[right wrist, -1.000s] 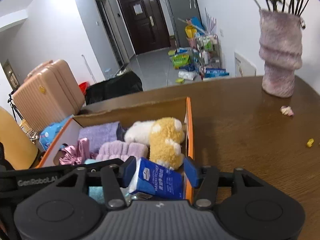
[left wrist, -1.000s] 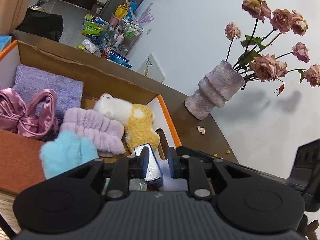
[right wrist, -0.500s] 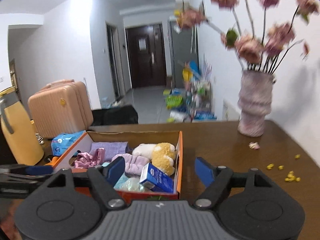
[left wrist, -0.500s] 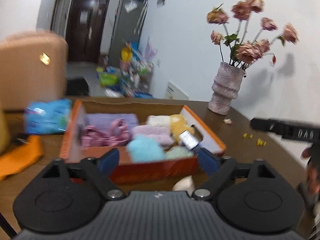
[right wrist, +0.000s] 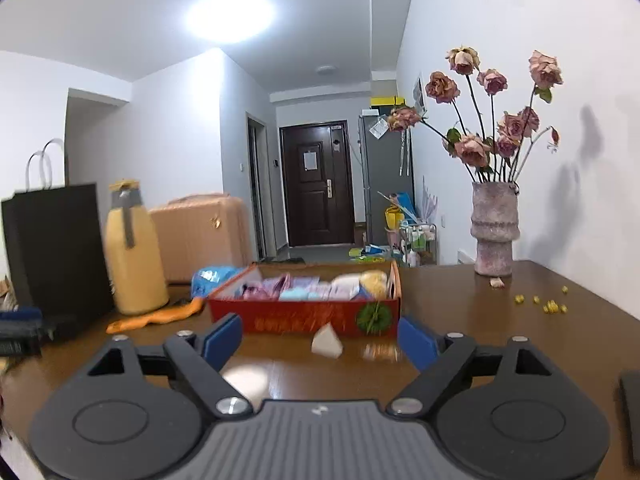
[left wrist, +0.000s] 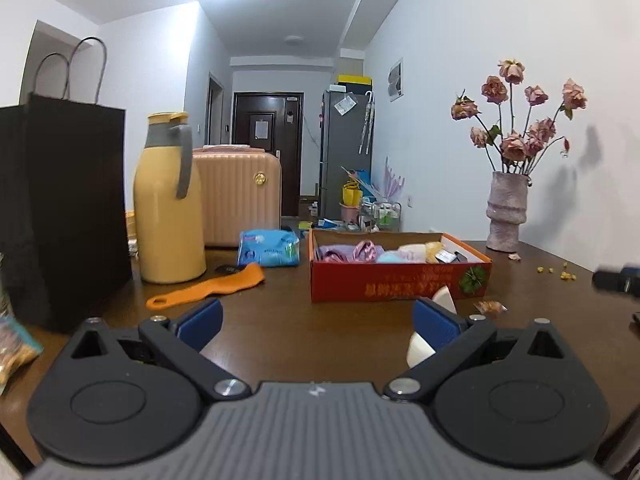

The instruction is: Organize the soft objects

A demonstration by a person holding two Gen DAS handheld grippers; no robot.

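Note:
A red cardboard box (left wrist: 400, 286) stands on the brown table and holds several soft things: purple cloths, a pink satin piece, a light blue fluffy item, a yellow plush and a tissue pack. It also shows in the right wrist view (right wrist: 304, 316). My left gripper (left wrist: 318, 322) is open and empty, low over the table, well in front of the box. My right gripper (right wrist: 320, 338) is open and empty, also in front of the box. A blue tissue pack (left wrist: 269, 248) lies left of the box.
A yellow thermos (left wrist: 168, 204), a black paper bag (left wrist: 60, 208) and an orange comb (left wrist: 208, 286) are at the left. A vase of dried roses (left wrist: 505, 212) stands at the back right. A white cone-shaped scrap (right wrist: 327, 342) and yellow crumbs (right wrist: 548, 305) lie on the table.
Both grippers let go of the tissue pack in the box, opened wide and drew back from the box to low over the table.

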